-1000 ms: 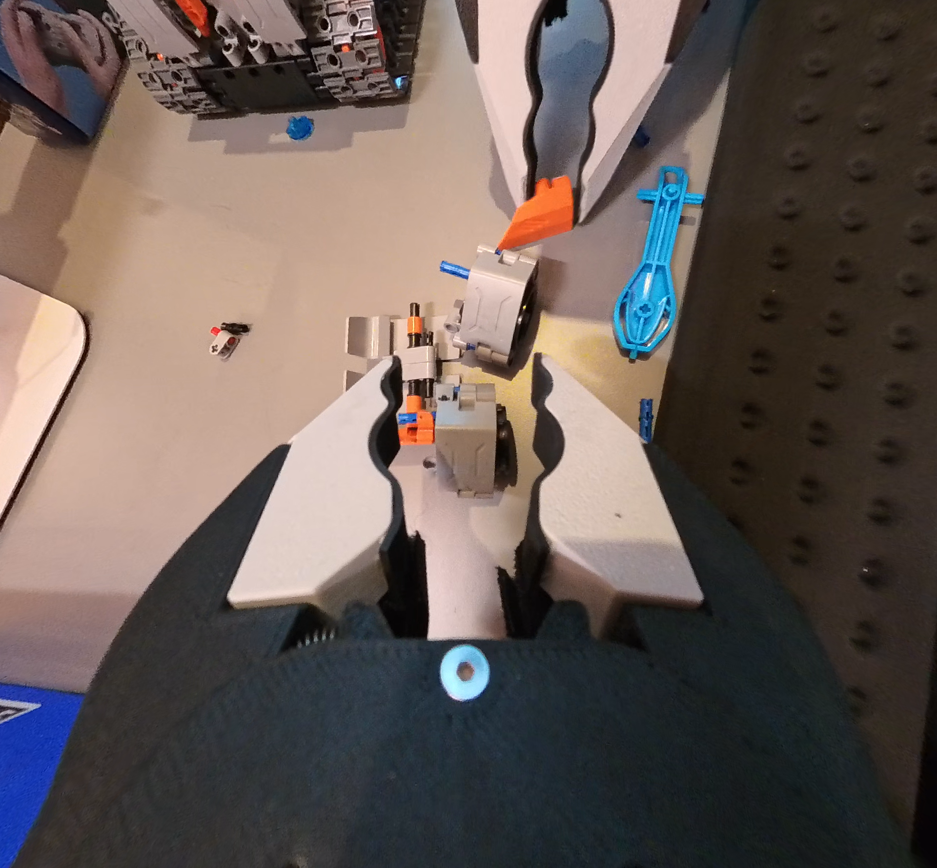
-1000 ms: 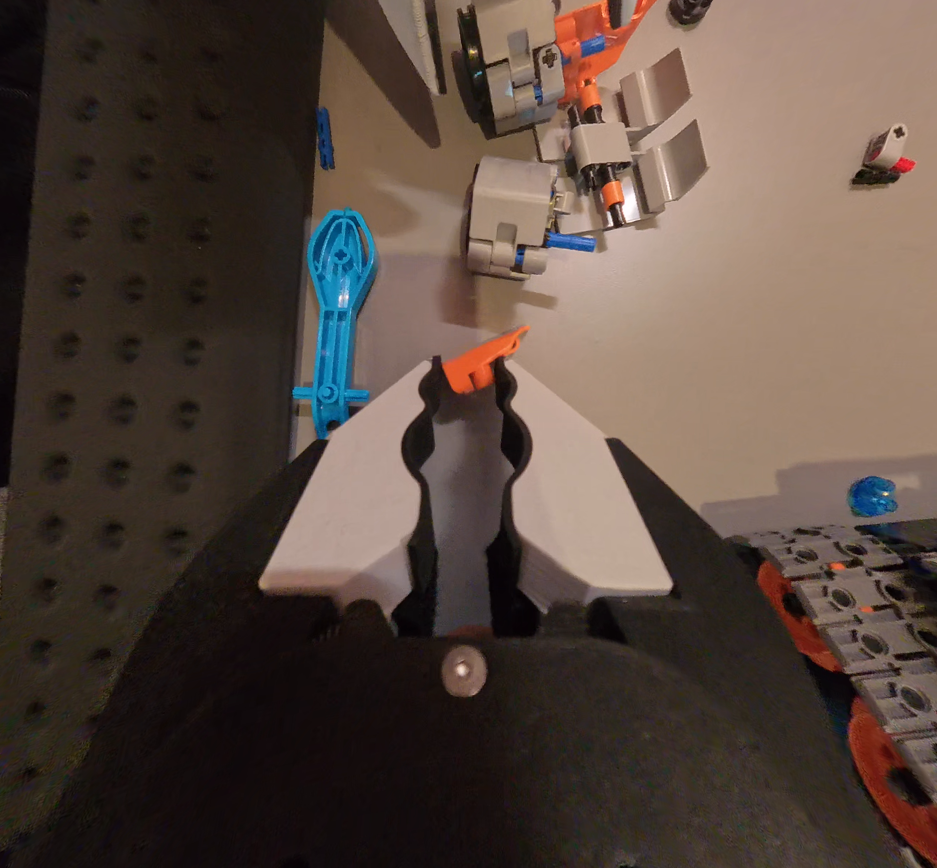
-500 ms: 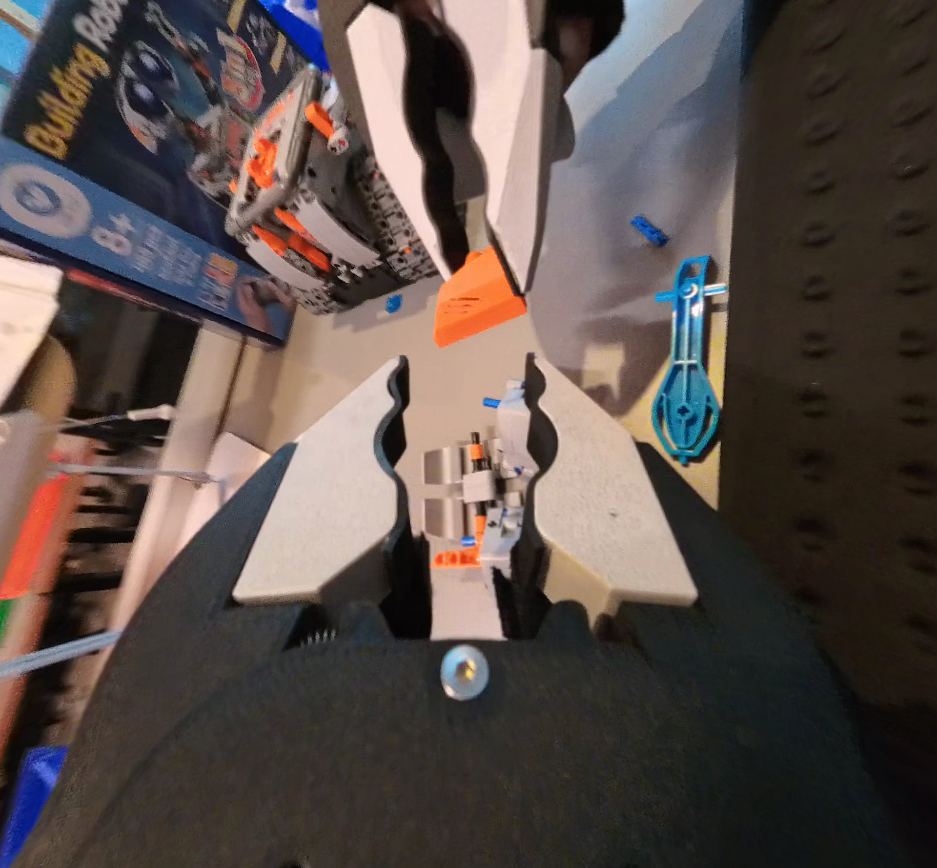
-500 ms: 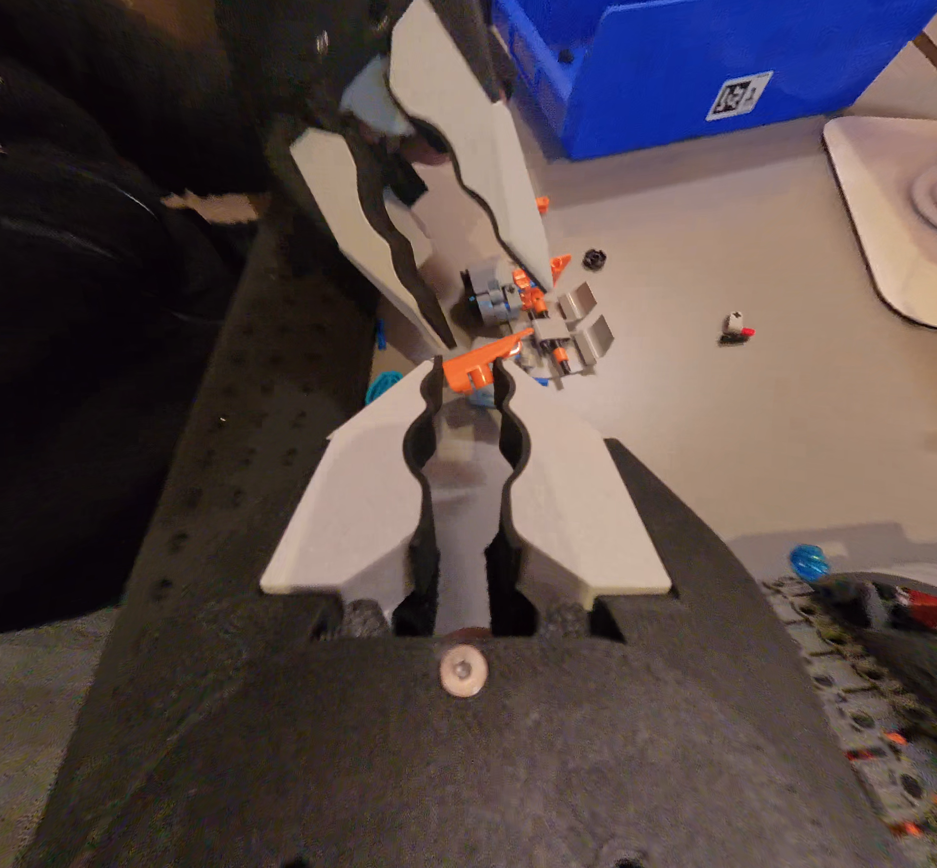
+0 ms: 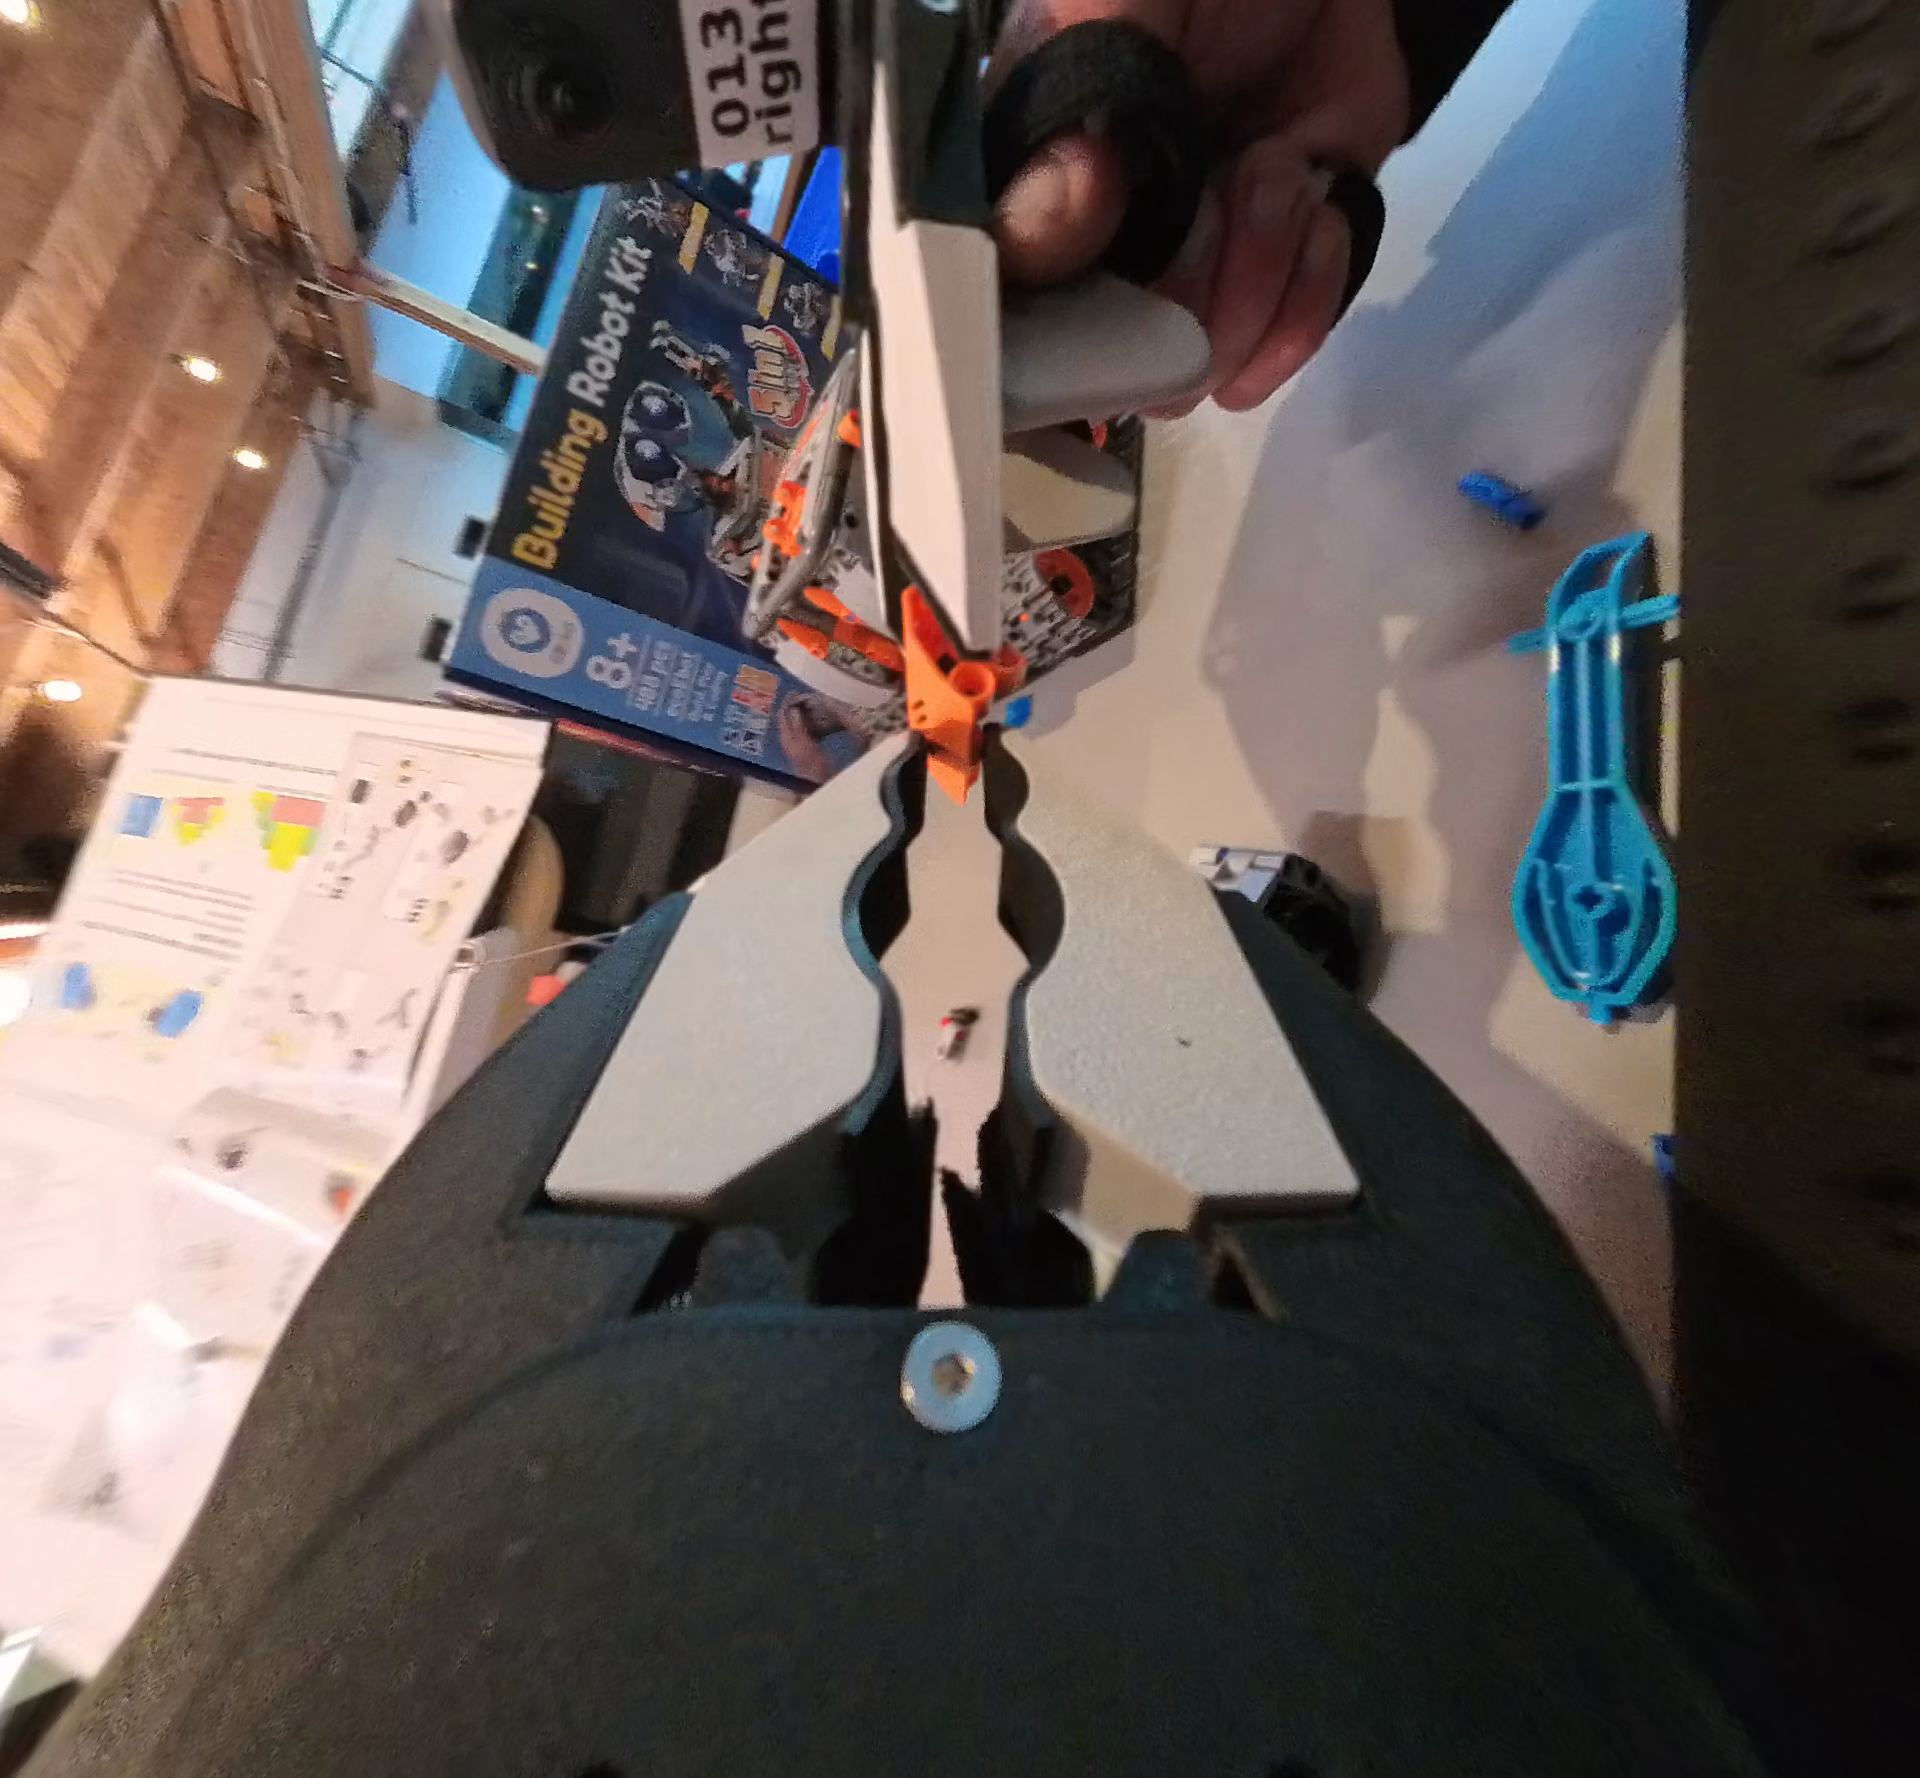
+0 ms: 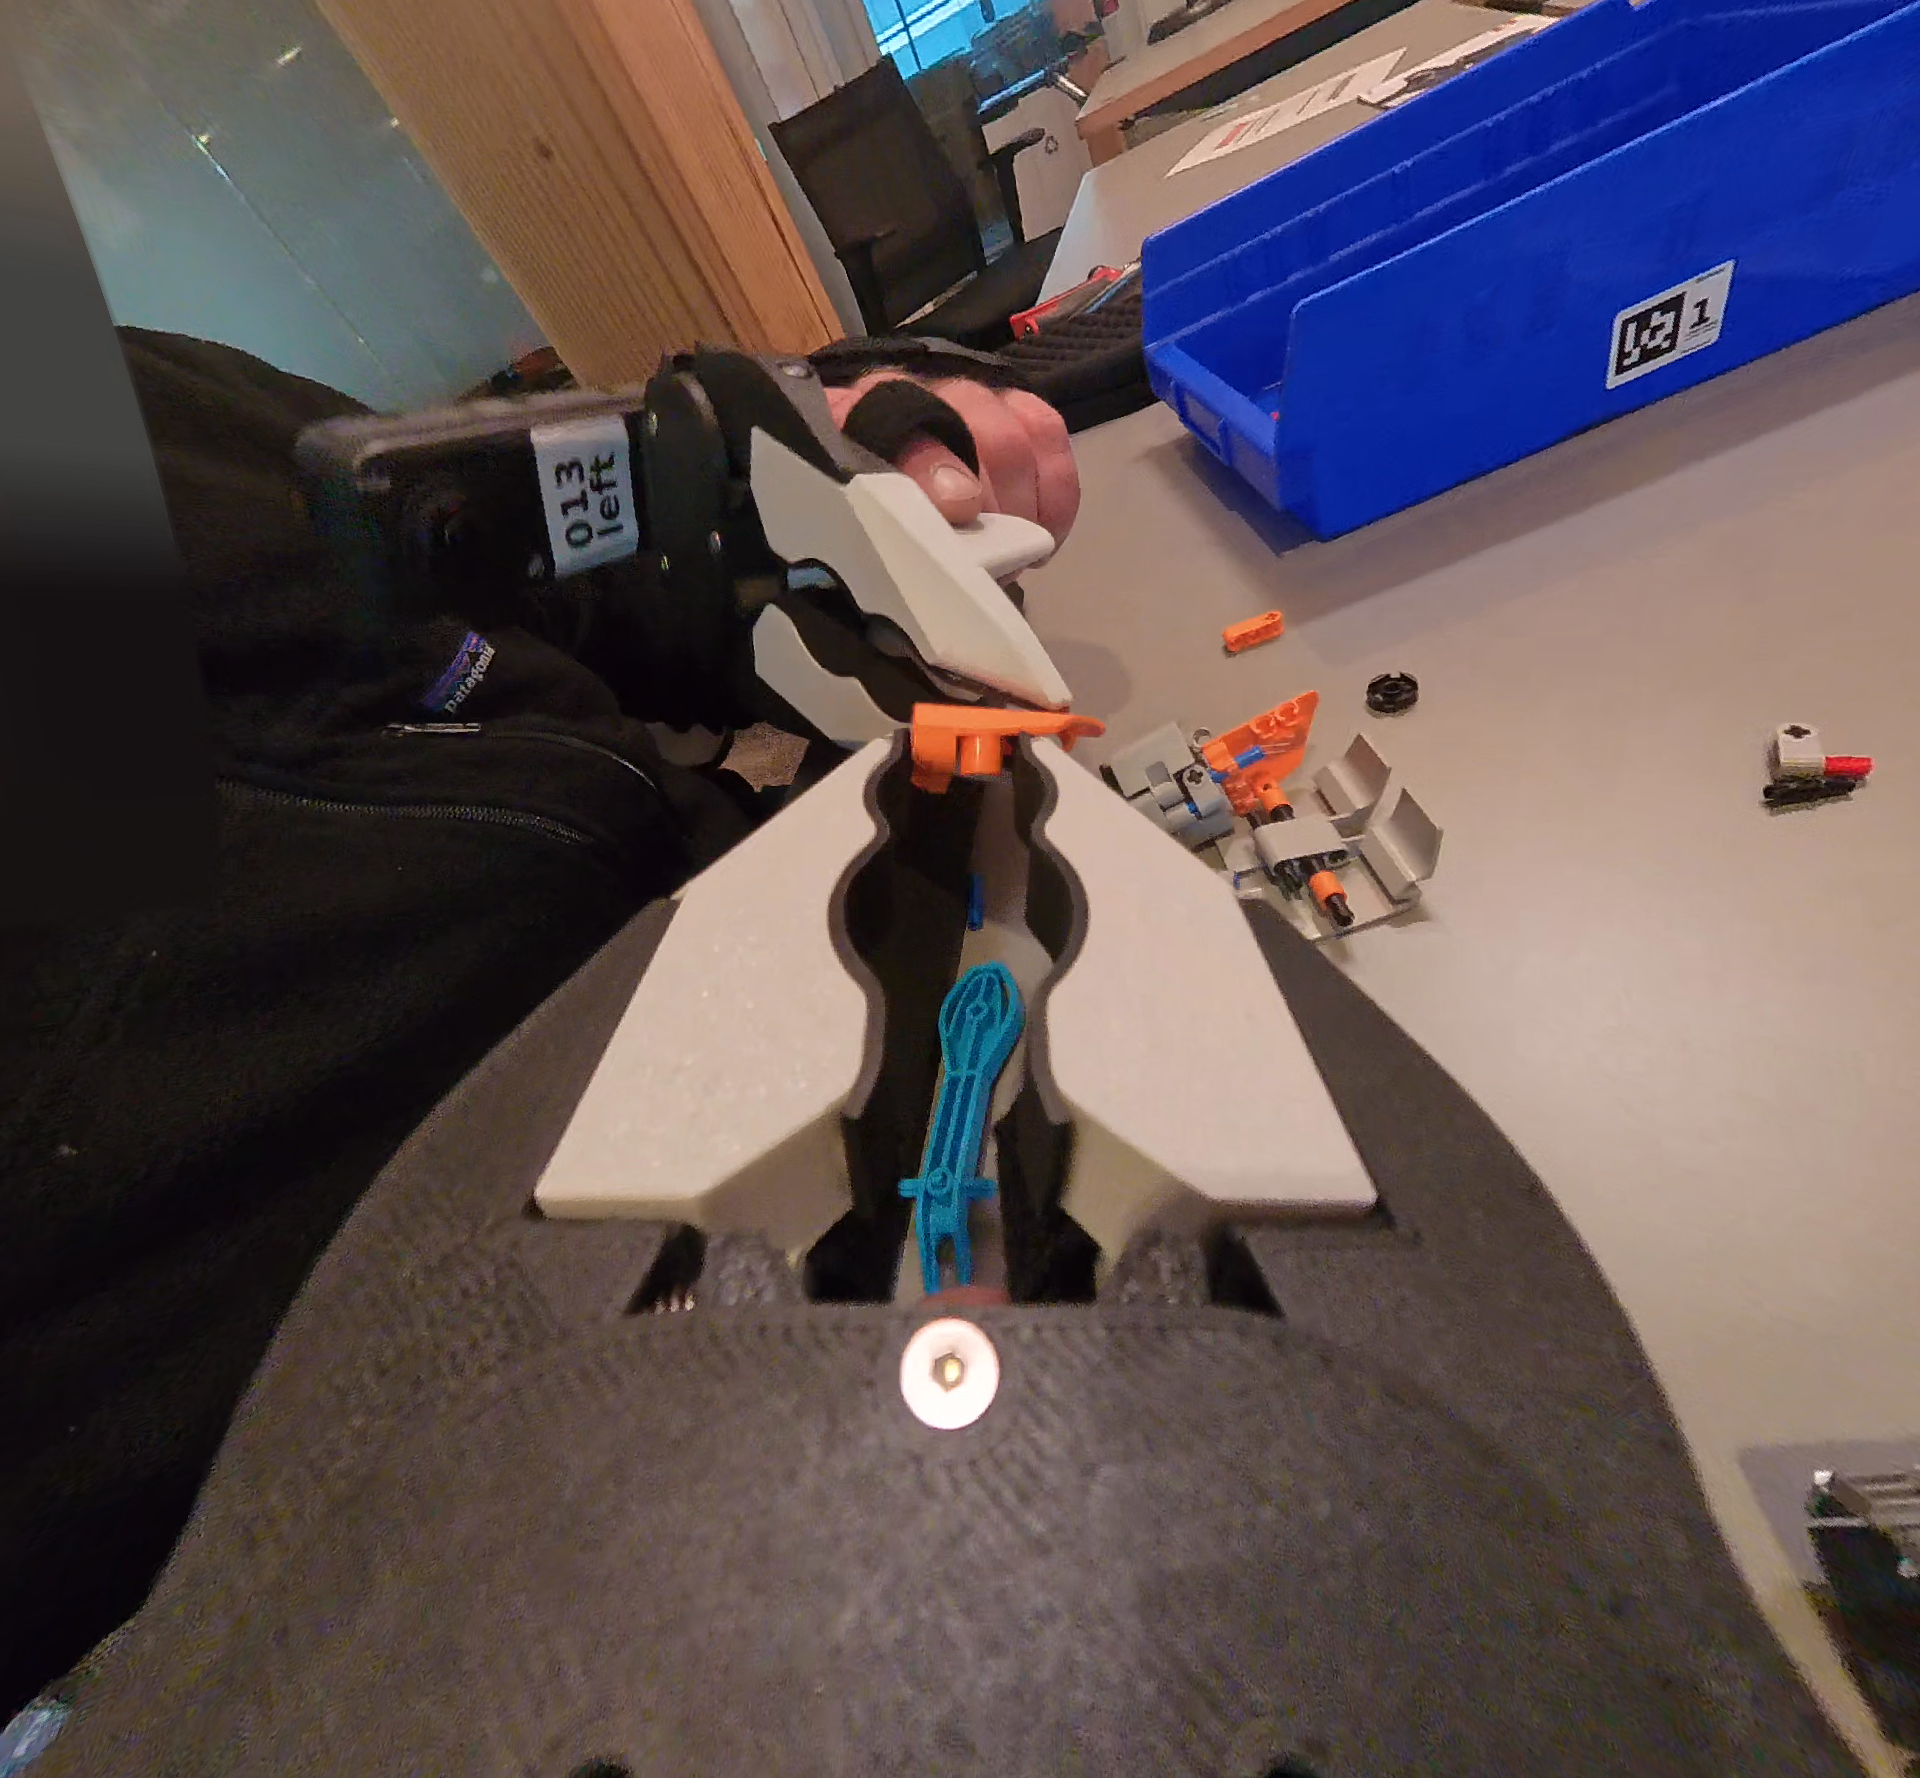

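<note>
A dark blue cardboard kit box (image 5: pixel 644 523) stands at the left. Both grippers have risen off the grey worktop (image 5: pixel 1299 585) and met in the air. The left gripper (image 5: pixel 951 764), jaws now narrowed, and the right gripper (image 6: pixel 961 754) both pinch the small orange plastic angled piece (image 5: pixel 951 689). A blue plastic lever tool (image 5: pixel 1590 897) lies at the right.

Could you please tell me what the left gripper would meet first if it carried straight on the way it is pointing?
Almost at once, the orange piece at the tips of the left gripper, already touching or nearly so; the right gripper holds it from the far side. Depth is hard to judge.
</note>
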Available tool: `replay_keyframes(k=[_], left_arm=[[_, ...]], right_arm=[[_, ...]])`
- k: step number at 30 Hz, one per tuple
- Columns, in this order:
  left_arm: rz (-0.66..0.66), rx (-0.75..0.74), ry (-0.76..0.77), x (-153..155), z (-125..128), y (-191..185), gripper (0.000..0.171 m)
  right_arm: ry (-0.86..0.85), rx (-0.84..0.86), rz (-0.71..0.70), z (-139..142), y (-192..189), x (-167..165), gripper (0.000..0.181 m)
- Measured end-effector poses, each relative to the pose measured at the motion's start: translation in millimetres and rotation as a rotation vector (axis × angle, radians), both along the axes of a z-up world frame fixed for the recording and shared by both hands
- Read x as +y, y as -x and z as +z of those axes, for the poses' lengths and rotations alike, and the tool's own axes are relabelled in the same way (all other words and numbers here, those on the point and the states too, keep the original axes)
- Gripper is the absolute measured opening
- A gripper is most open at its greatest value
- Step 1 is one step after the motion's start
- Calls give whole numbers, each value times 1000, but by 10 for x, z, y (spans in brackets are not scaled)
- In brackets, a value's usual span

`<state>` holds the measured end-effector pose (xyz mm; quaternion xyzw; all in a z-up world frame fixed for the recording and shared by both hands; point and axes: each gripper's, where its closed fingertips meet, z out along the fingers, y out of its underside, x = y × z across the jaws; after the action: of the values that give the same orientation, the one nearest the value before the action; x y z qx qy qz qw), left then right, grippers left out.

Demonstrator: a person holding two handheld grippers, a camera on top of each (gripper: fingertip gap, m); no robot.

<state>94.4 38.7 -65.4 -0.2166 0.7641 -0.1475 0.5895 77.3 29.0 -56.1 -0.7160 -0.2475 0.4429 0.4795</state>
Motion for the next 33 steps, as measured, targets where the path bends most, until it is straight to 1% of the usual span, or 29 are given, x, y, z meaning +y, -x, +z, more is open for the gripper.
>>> replay_keyframes(k=[4,6,9,11,12,14,17,21,23,25,27,28,29,32,33], left_arm=[[-52,78,171,35,9,24,6],[-91,173,235,2,-92,38,6],[-104,247,241,10,-190,35,6],[-144,294,265,-54,-213,53,6],[-147,295,268,-54,-198,38,6],[-163,348,282,-74,-225,39,6],[-187,401,314,-75,-242,39,6],[-235,442,379,-88,-182,42,5],[-245,469,370,-62,-167,45,5],[-258,497,340,-43,-178,51,5],[-298,518,292,-80,-197,81,5],[-304,525,251,-87,-211,94,4],[-303,524,201,-87,-217,99,5],[-300,530,3,-113,-236,119,4],[-302,534,-52,-138,-233,119,4]], right_arm=[[-54,-105,-62,-19,-113,31,25],[-108,-188,-97,-16,-158,37,28],[-239,-384,-123,-54,-144,14,30],[-281,-475,-107,-117,-88,-9,29],[-296,-503,-95,-140,-54,-23,25],[-333,-559,-94,-169,-22,-29,17],[-365,-635,-116,-196,-40,-22,13],[-445,-699,-146,-156,-49,-33,12],[-452,-711,-149,-161,-46,-34,12],[-440,-710,-135,-189,-32,-47,18],[-382,-617,-81,-189,29,-106,23],[-327,-557,-50,-199,42,-135,28],[-288,-508,-40,-194,25,-141,28],[-232,-365,-40,-87,-41,-137,30],[-193,-325,-22,-93,-42,-146,35]])
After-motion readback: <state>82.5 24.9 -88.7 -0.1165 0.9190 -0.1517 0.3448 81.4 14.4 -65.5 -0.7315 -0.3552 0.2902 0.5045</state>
